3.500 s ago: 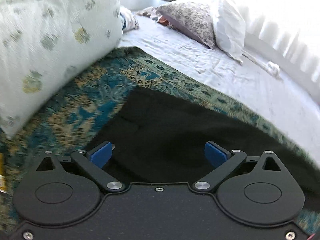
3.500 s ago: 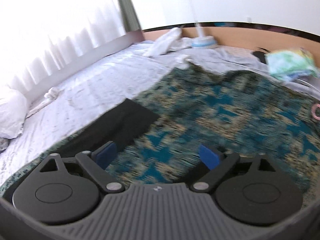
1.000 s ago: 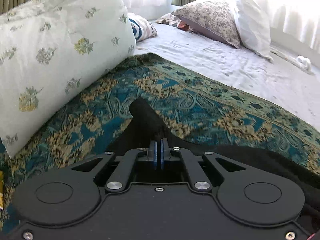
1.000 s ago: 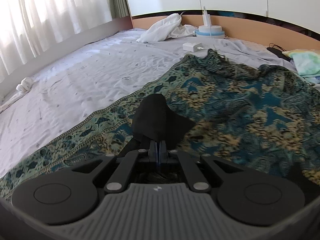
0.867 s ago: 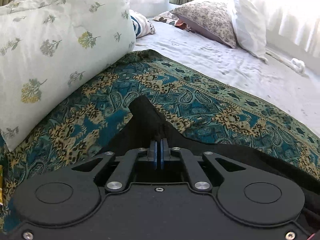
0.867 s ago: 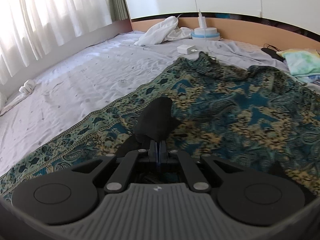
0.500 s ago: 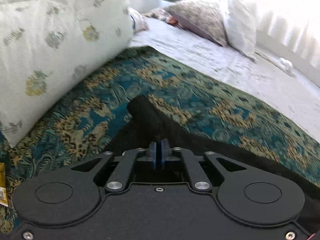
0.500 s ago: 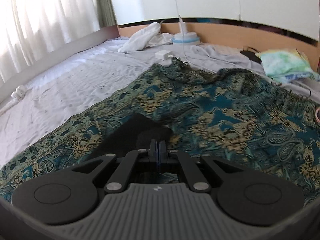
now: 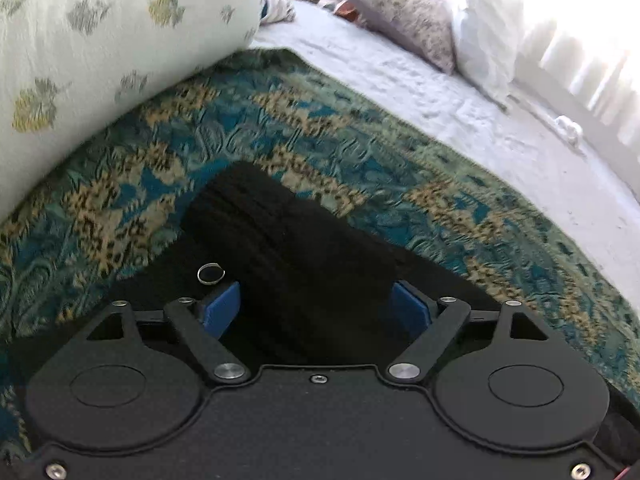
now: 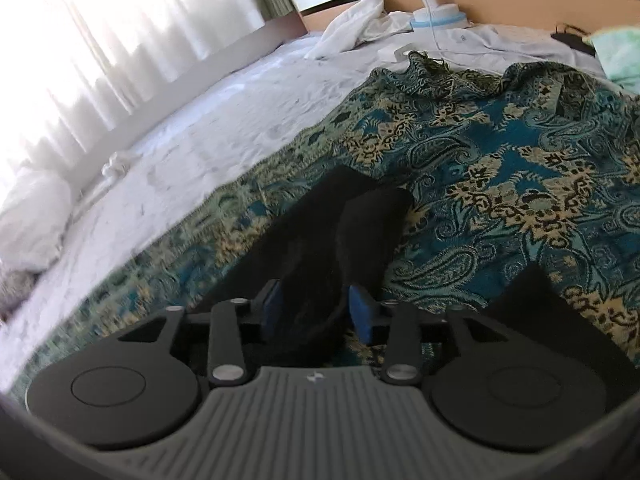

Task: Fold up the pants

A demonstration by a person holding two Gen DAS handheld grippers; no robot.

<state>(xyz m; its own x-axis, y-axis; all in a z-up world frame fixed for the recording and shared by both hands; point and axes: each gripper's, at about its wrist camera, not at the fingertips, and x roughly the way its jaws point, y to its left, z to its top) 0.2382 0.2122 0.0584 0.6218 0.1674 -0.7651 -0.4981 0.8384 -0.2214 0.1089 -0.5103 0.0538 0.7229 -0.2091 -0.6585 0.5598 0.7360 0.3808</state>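
Observation:
The black pants [image 9: 304, 248] lie on a teal paisley blanket [image 9: 360, 148] on the bed. In the left wrist view one rounded corner of them reaches forward, and a small metal ring [image 9: 211, 273] shows on the cloth. My left gripper [image 9: 316, 310] sits low over the pants with its jaws opening wide; the blue pads [image 9: 222, 308] stand clear of the cloth. In the right wrist view the pants' end [image 10: 360, 220] lies flat in two layers. My right gripper [image 10: 316, 310] has its jaws opening too, with black cloth loose between them.
A large floral pillow [image 9: 100, 40] presses on the blanket's left edge. More pillows [image 9: 400, 12] lie on the white sheet [image 9: 500, 128]. By the wooden footboard lie a white garment [image 10: 352, 28], a blue-and-white device [image 10: 438, 16] with a cable, and a green cloth [image 10: 616, 52].
Both grippers were shut on raised folds of the pants. They came down to the blanket and opened, and the cloth now lies flat, let go.

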